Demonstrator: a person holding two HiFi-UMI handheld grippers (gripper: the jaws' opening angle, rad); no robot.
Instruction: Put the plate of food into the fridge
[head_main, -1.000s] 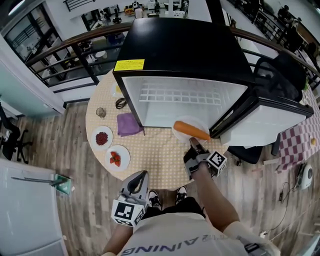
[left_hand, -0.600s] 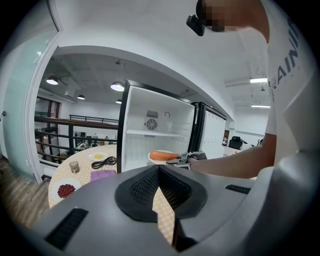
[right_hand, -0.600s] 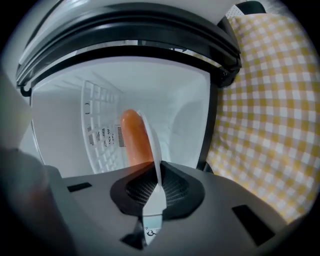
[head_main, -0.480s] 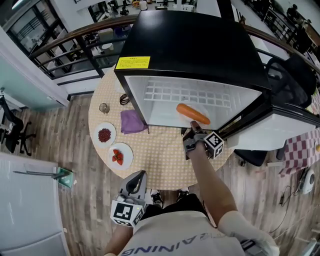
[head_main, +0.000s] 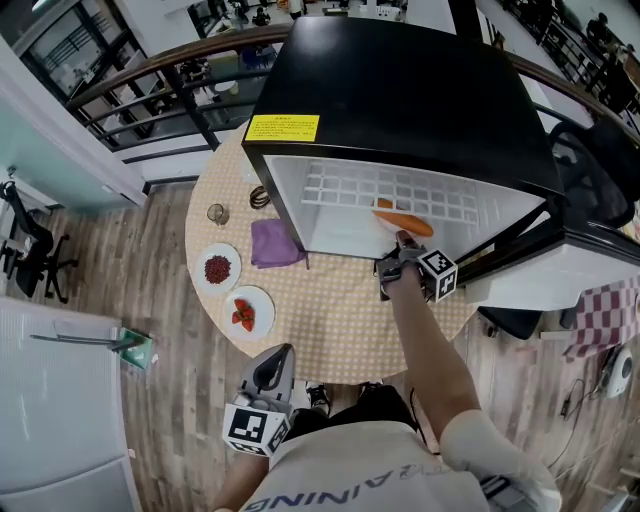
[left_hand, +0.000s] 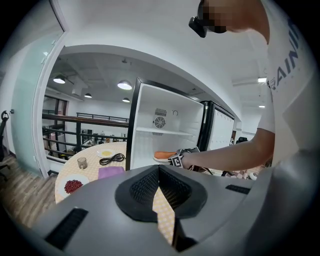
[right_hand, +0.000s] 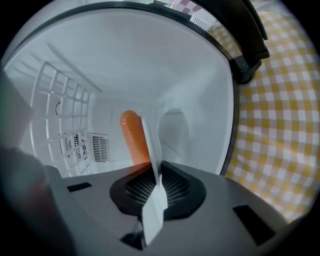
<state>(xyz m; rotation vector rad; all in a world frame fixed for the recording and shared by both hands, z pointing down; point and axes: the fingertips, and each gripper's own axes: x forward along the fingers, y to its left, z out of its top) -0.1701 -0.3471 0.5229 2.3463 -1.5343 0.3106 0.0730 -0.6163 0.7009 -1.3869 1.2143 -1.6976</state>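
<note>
At centre right of the head view, the right tool (head_main: 401, 243) clamps the plate (right_hand: 151, 150) by its near rim, carrot (right_hand: 131, 131) lying lengthwise straight ahead, just inside the open fridge (head_main: 400, 90); the left tool (head_main: 273, 368), jaws together and empty, hangs farther back, lower left.

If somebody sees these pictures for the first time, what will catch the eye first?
The open black fridge on the round checked table dominates the scene. The right gripper, shut on the rim of a white plate carrying a long orange food, reaches into its white interior. The left gripper hangs shut, low near the person's body.
</note>
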